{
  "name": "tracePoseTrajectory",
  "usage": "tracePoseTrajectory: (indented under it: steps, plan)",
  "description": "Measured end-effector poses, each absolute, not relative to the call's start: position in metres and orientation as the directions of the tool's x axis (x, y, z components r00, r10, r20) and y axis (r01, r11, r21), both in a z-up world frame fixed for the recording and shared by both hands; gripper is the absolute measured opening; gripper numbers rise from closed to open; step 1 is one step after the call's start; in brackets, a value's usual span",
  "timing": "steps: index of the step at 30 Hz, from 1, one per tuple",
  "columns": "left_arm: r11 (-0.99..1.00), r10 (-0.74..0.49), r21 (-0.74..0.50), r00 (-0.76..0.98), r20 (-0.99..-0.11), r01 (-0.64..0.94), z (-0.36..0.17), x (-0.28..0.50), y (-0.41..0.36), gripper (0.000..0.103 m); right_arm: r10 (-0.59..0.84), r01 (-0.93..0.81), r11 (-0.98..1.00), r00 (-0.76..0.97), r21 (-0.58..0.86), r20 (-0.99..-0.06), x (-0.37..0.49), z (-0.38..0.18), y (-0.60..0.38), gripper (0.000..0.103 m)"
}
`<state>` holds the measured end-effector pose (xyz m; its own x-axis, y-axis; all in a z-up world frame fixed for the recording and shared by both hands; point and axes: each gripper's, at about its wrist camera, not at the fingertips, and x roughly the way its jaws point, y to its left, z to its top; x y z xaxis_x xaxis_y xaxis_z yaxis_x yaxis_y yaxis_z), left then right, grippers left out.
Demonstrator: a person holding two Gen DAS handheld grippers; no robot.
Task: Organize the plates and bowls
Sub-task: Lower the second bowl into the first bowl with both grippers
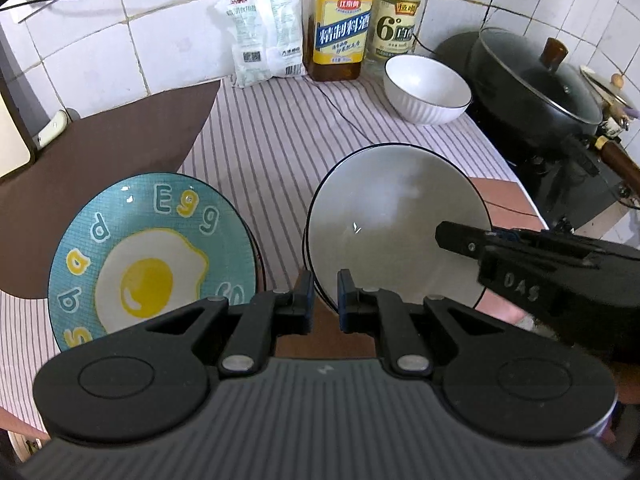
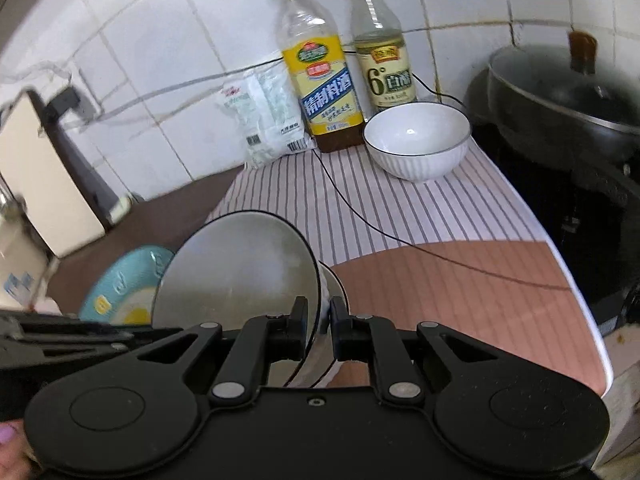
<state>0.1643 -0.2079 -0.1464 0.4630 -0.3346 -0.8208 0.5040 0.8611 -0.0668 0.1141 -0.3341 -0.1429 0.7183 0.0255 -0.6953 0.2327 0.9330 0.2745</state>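
**Both grippers at the tilted white plate, egg plate to its left**

Containers: egg plate (image 1: 152, 260), teal, tilted up on edge at left, nothing on it. White plate (image 1: 396, 224) beside it, also tipped up, bare, dark rim line. Ribbed white bowl (image 1: 427, 90) upright at back, empty, well apart from the plates. Behind: salt bag (image 1: 266, 36) leaning on wall, yellow-label bottle (image 1: 340, 24) with a little brown liquid at bottom, clear bottle (image 1: 398, 20) just right of it. Lidded black wok (image 1: 536, 84) far right on the stove.

Surface: striped cloth (image 1: 272, 140) over the counter, brown mat (image 1: 112, 148) at left, thin black cable (image 1: 340, 116) across the cloth. White tiled wall behind.

Tools: left gripper (image 1: 322, 300) nearly closed, jaws either side of the white plate's lower rim; contact unclear. Right gripper (image 2: 319, 322) narrow gap too, jaws clamped across the same plate's rim, one finger (image 2: 298, 330) on its face, the other behind it.
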Motion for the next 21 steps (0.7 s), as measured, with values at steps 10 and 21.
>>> tracePoseTrajectory:
  steps: [10, 21]
  plan:
    - [0.862, -0.334, -0.096, 0.415, -0.847, 0.497, -0.156, 0.181, -0.206, 0.011, -0.041, 0.157, 0.982, 0.706, 0.1, -0.707, 0.123, -0.146, -0.317, 0.019]
    - [0.854, -0.383, -0.178, 0.359, -0.851, 0.489, -0.164, 0.187, -0.201, 0.014, -0.063, 0.072, 0.997, 0.738, -0.015, -0.672, 0.118, -0.155, -0.314, 0.024]
